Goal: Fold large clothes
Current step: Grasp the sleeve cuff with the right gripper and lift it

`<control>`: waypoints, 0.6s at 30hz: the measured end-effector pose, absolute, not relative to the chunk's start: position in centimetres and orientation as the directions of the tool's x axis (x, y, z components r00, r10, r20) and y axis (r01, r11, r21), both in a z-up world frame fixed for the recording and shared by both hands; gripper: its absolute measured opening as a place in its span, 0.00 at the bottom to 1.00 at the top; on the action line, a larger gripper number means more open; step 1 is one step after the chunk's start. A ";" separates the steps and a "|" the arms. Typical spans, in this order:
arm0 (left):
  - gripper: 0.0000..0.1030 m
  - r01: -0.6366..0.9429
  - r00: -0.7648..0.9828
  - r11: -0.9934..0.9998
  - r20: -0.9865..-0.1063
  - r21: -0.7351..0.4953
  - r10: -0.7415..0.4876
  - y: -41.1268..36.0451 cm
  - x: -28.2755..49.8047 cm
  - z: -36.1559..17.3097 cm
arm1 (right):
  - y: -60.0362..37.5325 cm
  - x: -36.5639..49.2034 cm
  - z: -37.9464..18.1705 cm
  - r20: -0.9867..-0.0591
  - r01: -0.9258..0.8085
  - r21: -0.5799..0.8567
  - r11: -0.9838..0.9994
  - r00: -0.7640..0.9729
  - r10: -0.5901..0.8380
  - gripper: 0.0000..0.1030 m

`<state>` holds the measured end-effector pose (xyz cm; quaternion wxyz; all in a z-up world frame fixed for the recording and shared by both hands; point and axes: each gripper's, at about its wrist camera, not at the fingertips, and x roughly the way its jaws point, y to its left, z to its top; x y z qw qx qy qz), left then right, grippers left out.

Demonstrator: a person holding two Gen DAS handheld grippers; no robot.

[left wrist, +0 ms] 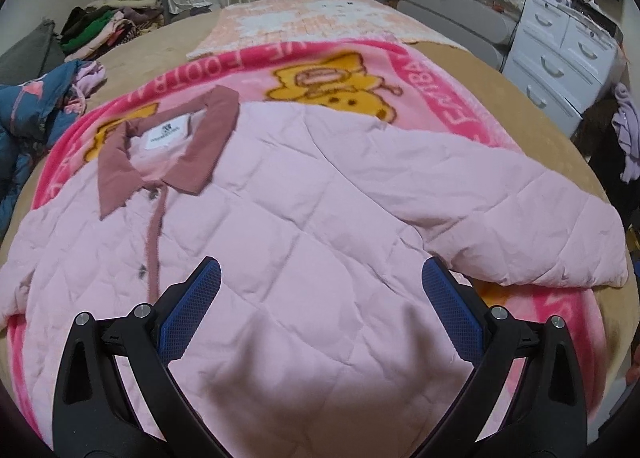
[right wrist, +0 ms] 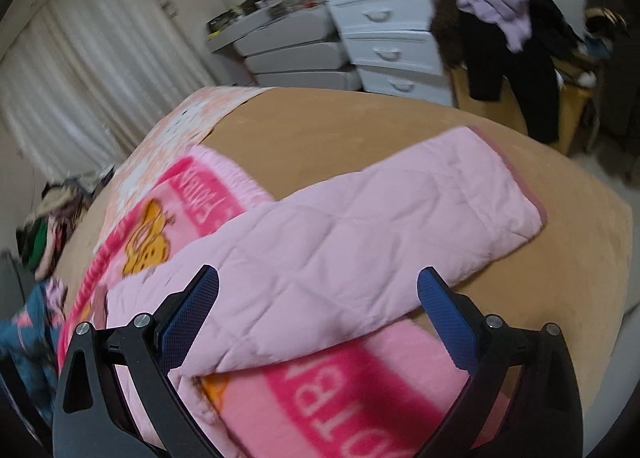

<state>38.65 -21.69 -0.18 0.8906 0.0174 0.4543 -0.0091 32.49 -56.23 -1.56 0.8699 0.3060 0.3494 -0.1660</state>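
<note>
**Pink quilted jacket spread flat on the bed, both grippers released above it**

The pink quilted jacket [left wrist: 304,194] lies front-up on a fleece blanket [left wrist: 472,106], bright pink with yellow cartoon bears and large pale lettering, which in turn covers a tan bedspread [left wrist: 532,114]. The jacket's shell is soft and puffy, stitched in a diamond pattern with shallow creases. Its collar [left wrist: 168,146] is a darker dusty rose with a fine ribbed, corduroy-like nap; it is spread open around a white neck label. A placket strip of the same rose cloth runs down the front with small dark buttons beside it.

The body's long axis runs from the collar, at the far left in the left wrist view, down toward the camera, hem nearest. One sleeve [right wrist: 360,234] stretches out sideways to the right, a long padded rectangle ending in a rose-trimmed cuff that lies on the tan bedspread past the blanket's edge.

The left gripper [left wrist: 320,286] hovers over the jacket's lower front, its blue, mesh-textured pads spread wide apart and holding nothing. The right gripper [right wrist: 318,292] hangs over the sleeve near the armpit, likewise spread wide and empty.

A white chest of drawers [right wrist: 384,22] stands beyond the bed.
</note>
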 end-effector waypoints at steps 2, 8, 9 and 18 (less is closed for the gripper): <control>0.92 0.036 0.579 0.999 -0.815 0.018 -0.006 -22.2 38.9 -0.7 | -57.4 32.4 -2.4 -0.718 0.528 0.429 0.733 0.691 -0.077 0.96; 0.92 0.025 0.560 0.999 -0.828 0.026 0.008 -23.6 39.7 -1.7 | -60.7 31.8 -5.2 -0.759 0.613 0.444 0.653 0.645 -0.090 0.96; 0.92 0.022 0.558 0.999 -0.830 0.025 0.009 -23.7 39.7 -1.8 | -61.2 31.8 -5.9 -0.765 0.628 0.452 0.634 0.638 -0.086 0.96; 0.92 -0.001 0.557 0.998 -0.829 0.056 0.046 -25.1 39.6 -1.9 | -63.9 32.7 -10.9 -0.754 0.668 0.585 0.460 0.657 0.003 0.96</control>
